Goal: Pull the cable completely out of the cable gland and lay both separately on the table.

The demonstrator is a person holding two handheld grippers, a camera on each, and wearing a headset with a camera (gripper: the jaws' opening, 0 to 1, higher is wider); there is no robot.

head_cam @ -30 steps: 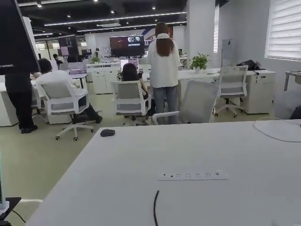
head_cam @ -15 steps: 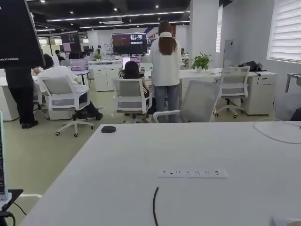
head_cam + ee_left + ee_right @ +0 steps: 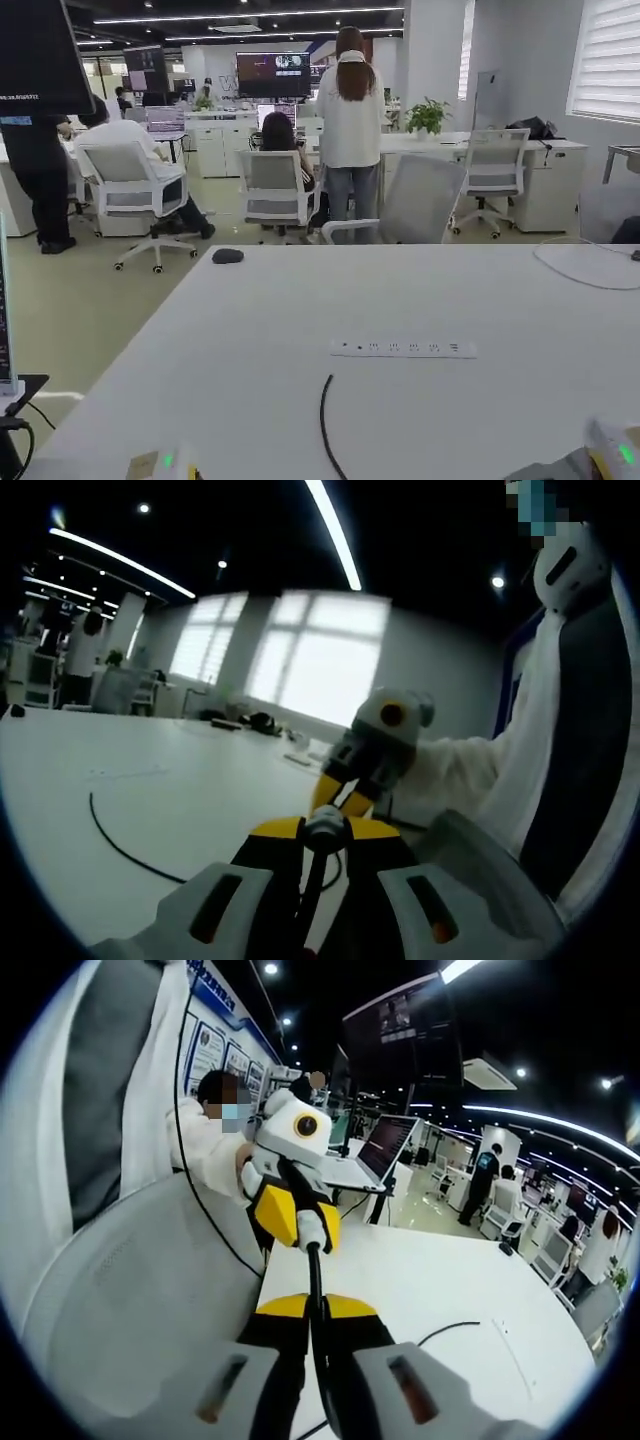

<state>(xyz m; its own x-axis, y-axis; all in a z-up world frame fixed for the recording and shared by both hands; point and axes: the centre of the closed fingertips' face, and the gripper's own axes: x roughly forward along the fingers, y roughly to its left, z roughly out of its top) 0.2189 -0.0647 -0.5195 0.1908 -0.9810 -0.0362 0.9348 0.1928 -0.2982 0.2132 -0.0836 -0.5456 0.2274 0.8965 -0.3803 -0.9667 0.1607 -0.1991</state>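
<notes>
Above table [image 3: 250,330]: cable [image 3: 316,1262] runs into gland [image 3: 310,1230].

Floor: pale, glossy floor [image 3: 90,320] at the left of the head view.
Bench: wide white bench [image 3: 480,300] across the lower frame.
Seating: grey-and-white swivel chairs [image 3: 130,190] at white desks [image 3: 545,190], mid-frame.
Ceiling: dark ceiling [image 3: 300,25] with long strip lights [image 3: 250,14].
Window: bright window [image 3: 610,60] with slatted blinds, upper right.
Far end: lit screen [image 3: 272,74], upper centre; potted plant [image 3: 427,117] beside a white pillar [image 3: 435,45].
</notes>
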